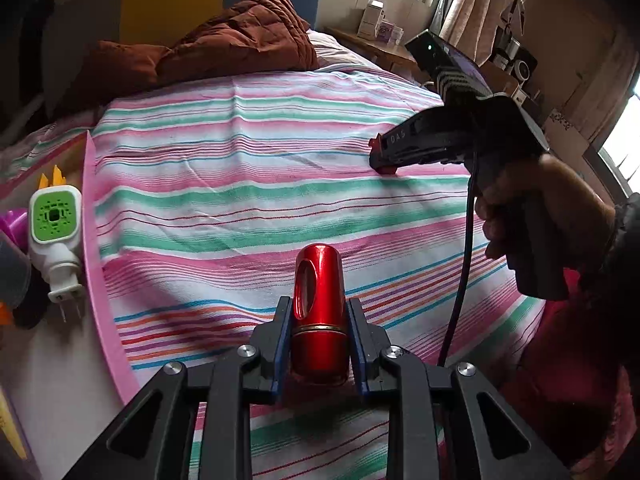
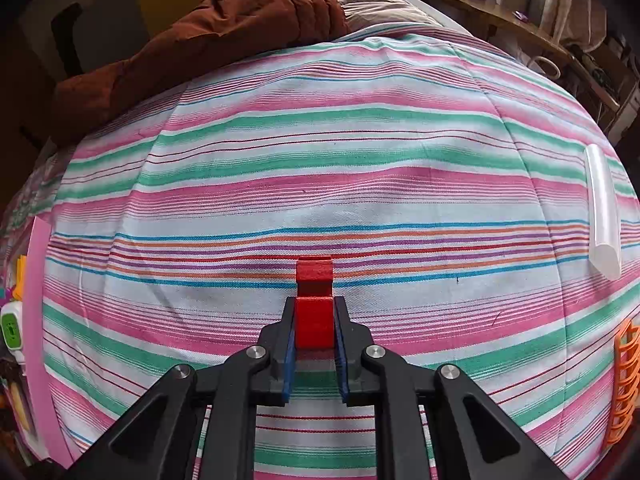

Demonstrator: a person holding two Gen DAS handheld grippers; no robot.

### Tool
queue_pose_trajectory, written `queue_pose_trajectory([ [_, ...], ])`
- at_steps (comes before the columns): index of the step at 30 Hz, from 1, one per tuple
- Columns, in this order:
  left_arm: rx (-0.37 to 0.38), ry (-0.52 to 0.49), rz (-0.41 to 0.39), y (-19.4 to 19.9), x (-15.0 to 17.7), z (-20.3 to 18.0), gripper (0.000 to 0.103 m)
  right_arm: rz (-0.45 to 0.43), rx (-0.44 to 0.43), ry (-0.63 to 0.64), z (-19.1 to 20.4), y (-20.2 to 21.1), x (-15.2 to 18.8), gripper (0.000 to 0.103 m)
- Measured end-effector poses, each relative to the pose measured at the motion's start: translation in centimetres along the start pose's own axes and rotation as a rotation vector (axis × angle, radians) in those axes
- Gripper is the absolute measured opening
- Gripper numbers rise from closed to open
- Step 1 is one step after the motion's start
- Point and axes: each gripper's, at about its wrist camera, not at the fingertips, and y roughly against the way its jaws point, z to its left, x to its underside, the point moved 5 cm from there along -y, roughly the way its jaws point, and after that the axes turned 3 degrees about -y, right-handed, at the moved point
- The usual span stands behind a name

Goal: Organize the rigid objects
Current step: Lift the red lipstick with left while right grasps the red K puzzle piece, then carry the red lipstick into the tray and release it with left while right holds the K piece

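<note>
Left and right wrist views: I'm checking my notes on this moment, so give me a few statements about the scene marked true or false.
1. The left gripper is shut on a red metal cylinder. True.
2. The right gripper is open and holds nothing. False: it is shut on a small red block.
3. The bedsheet is plain white. False: it has pink, green and blue stripes.
4. A white plug-in device with a green face lies in the pink tray at the left. True.
5. A translucent white tube lies on the bed at the right of the right wrist view. True.
</note>
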Motion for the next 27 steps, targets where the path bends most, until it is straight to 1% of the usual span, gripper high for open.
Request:
queue_pose_trajectory([
  [3,-0.014,0.013,-0.023,1.3,-0.4,0.5,0.026,-0.02,0.056,0.067,0.7,0.1,0.2,0.014],
  [6,-0.037,0.028,-0.047,2.6,-0.7,1.1,0.026,-0.03,0.087,0.109,1.0,0.3,0.5,0.014],
  [11,-0.079,0.06,-0.083,4.2,-1.2,2.5,0.026,-0.04,0.102,0.132,1.0,0.7,1.1,0.014],
  [19,-0.199,0.107,-0.163,8.0,-0.8,6.0,0.026,-0.056,0.127,0.172,1.8,0.5,1.2,0.014],
  [23,-0.239,0.164,-0.172,9.2,-0.1,8.5,0.026,-0.061,0.138,0.187,1.8,0.1,0.8,0.014],
  [27,-0.267,0.216,-0.161,9.7,1.2,10.6,0.026,-0.067,0.145,0.197,1.9,0.0,0.8,0.014],
])
